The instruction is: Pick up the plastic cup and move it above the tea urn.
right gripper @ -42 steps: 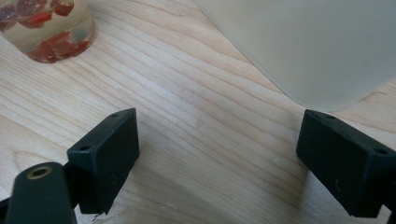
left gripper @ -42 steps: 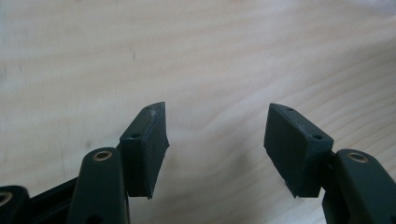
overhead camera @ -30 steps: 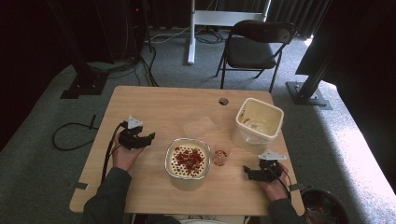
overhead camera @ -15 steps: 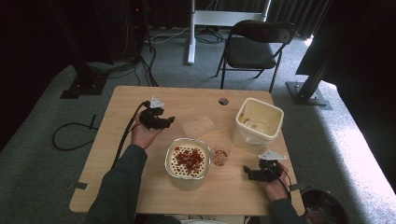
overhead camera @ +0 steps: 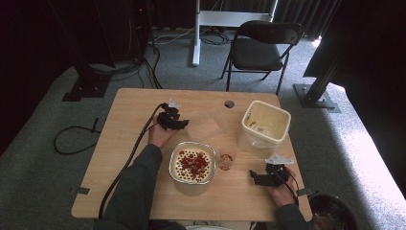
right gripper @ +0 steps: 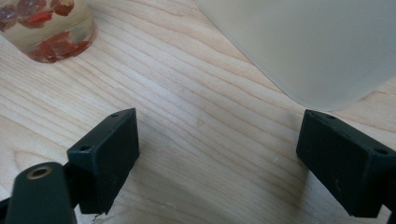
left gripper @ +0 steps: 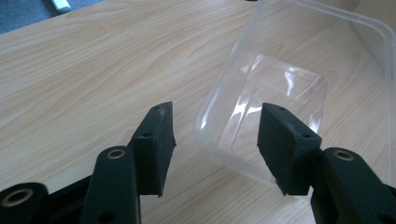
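- Movement first: the left tool (overhead camera: pixel 184 123) has travelled across the surface (overhead camera: pixel 124 120) from its earlier spot near the near-left edge, and now sits just short of the clear plastic lid (left gripper: pixel 299 84).
- Its jaws have just been closing, yet they stand apart; the lid's near corner lies between them, unpinched.
- The lid lies flat, directly ahead of that tool and slightly to its right.
- Judged from this, a grasp on the lid is about to begin.
- The right tool (overhead camera: pixel 252 176) has not shifted; jaws wide, nothing between them.
- Ahead of it: a small cup of red pieces (right gripper: pixel 44 28) and a pale tub (right gripper: pixel 308 42).
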`<state>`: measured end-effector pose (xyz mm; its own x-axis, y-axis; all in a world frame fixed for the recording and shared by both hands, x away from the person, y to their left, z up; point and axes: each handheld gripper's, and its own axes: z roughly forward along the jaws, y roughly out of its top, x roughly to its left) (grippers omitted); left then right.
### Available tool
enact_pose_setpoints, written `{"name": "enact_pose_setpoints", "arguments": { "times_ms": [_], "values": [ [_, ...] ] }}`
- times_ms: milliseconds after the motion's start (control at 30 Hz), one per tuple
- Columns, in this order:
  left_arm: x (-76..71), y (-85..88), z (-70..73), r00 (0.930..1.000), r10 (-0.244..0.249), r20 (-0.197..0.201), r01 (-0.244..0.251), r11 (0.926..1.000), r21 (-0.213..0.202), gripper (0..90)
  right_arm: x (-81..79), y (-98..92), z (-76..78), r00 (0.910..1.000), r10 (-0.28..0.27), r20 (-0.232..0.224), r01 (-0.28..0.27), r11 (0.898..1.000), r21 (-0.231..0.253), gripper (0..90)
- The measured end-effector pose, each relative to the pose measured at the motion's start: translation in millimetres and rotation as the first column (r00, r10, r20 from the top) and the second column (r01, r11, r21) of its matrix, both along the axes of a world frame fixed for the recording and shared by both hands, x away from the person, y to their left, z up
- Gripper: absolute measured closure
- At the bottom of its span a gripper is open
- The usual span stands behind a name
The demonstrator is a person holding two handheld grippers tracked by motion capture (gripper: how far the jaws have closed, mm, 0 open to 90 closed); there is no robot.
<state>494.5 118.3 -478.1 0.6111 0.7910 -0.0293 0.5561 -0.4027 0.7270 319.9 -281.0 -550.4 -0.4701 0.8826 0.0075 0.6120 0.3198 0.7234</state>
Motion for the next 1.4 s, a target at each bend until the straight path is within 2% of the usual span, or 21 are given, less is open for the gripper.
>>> {"name": "enact_pose_setpoints", "arguments": {
  "times_ms": [100,233,267,367,467,600,633,667,700,733,767,800,867,900,967,1100,1133,1233,1267,1367,1400],
  "values": [
    [5.4,-3.6,-9.7,0.9986,0.03,-0.044,-0.03,0.9995,-0.004,52.9,0.0,0.0,0.0,1.0,0.0,0.0,0.0,1.0,0.0,12.4],
    [6.6,-5.4,-15.7,0.9974,0.033,-0.064,-0.032,0.9993,0.02,58.6,0.0,0.0,0.0,1.0,0.0,0.0,0.0,1.0,0.0,12.4],
    [6.6,-5.4,-15.6,0.9972,0.045,-0.059,-0.044,0.9987,0.024,65.0,0.0,0.0,0.0,1.0,0.0,0.0,0.0,1.0,0.0,12.5],
    [7.4,-3.0,-13.9,0.9962,0.056,-0.066,-0.055,0.9983,0.017,74.9,0.0,0.0,0.0,1.0,0.0,0.0,0.0,1.0,0.0,12.4],
    [5.7,-2.5,-13.2,0.9967,0.056,-0.059,-0.054,0.9981,0.028,75.7,0.0,0.0,0.0,1.0,0.0,0.0,0.0,1.0,0.0,12.4],
    [3.8,-1.5,-8.7,0.9964,0.078,-0.034,-0.077,0.997,0.009,77.5,0.0,0.0,0.0,1.0,0.0,0.0,0.0,1.0,0.0,12.5],
    [3.4,-0.9,-6.3,0.9961,0.083,-0.029,-0.083,0.9965,-0.005,78.3,0.0,0.0,0.0,1.0,0.0,0.0,0.0,1.0,0.0,12.4],
    [2.2,1.6,0.3,0.9949,0.099,-0.015,-0.1,0.994,-0.044,79.6,0.0,0.0,0.0,1.0,0.0,0.0,0.0,1.0,0.0,12.4],
    [2.2,1.6,0.3,0.9949,0.099,-0.015,-0.1,0.994,-0.044,80.7,0.0,0.0,0.0,1.0,0.0,0.0,0.0,1.0,0.0,12.4],
    [1.5,5.1,7.9,0.9933,0.116,-0.005,-0.116,0.9897,-0.085,81.7,0.0,0.0,0.0,1.0,0.0,0.0,0.0,1.0,0.001,12.5],
    [0.8,6.6,11.8,0.9921,0.126,0.001,-0.125,0.9875,-0.096,82.9,0.0,0.0,0.0,1.0,0.0,0.0,0.0,1.0,0.0,12.4],
    [-0.1,7.5,15.1,0.9906,0.136,0.017,-0.134,0.9873,-0.086,83.4,0.0,0.0,0.0,1.0,0.0,0.0,0.0,1.0,0.0,12.5],
    [-0.1,7.5,15.1,0.9906,0.136,0.017,-0.134,0.9873,-0.086,83.5,0.0,0.0,0.0,1.0,0.0,0.0,0.0,1.0,0.0,12.5],
    [-1.0,12.3,19.6,0.9916,0.129,0.011,-0.127,0.9862,-0.106,83.5,0.0,0.0,0.0,1.0,0.0,0.0,0.0,1.0,0.0,12.5],
    [-2.4,14.4,22.4,0.9913,0.131,0.019,-0.128,0.9866,-0.101,83.6,0.0,0.0,0.0,1.0,0.0,0.0,0.0,1.0,0.001,12.5],
    [-4.7,17.0,28.6,0.992,0.122,0.033,-0.117,0.9849,-0.128,83.6,0.0,0.0,-0.1,1.0,0.0,0.001,0.0,1.0,0.0,12.5],
    [-6.7,18.4,33.7,0.9933,0.106,0.045,-0.098,0.9821,-0.161,83.6,0.0,0.0,0.0,1.0,0.0,0.0,0.0,1.0,0.0,12.4],
    [-9.2,19.6,39.7,0.9942,0.093,0.053,-0.082,0.9789,-0.187,83.6,0.0,0.0,0.0,1.0,0.0,0.0,0.0,1.0,0.0,12.5],
    [-11.7,20.3,46.0,0.9944,0.085,0.063,-0.071,0.9752,-0.21,83.6,0.0,0.0,0.0,1.0,0.0,0.0,0.0,1.0,0.001,12.5],
    [-14.2,12.8,60.4,0.995,0.051,0.086,-0.036,0.9857,-0.165,83.6,-0.1,0.1,0.0,1.0,-0.001,0.0,0.001,1.0,0.0,12.5],
    [-14.2,12.8,60.4,0.995,0.051,0.086,-0.036,0.9857,-0.165,83.6,-0.1,0.1,0.0,1.0,-0.001,0.0,0.001,1.0,0.0,12.5]
  ]
}}
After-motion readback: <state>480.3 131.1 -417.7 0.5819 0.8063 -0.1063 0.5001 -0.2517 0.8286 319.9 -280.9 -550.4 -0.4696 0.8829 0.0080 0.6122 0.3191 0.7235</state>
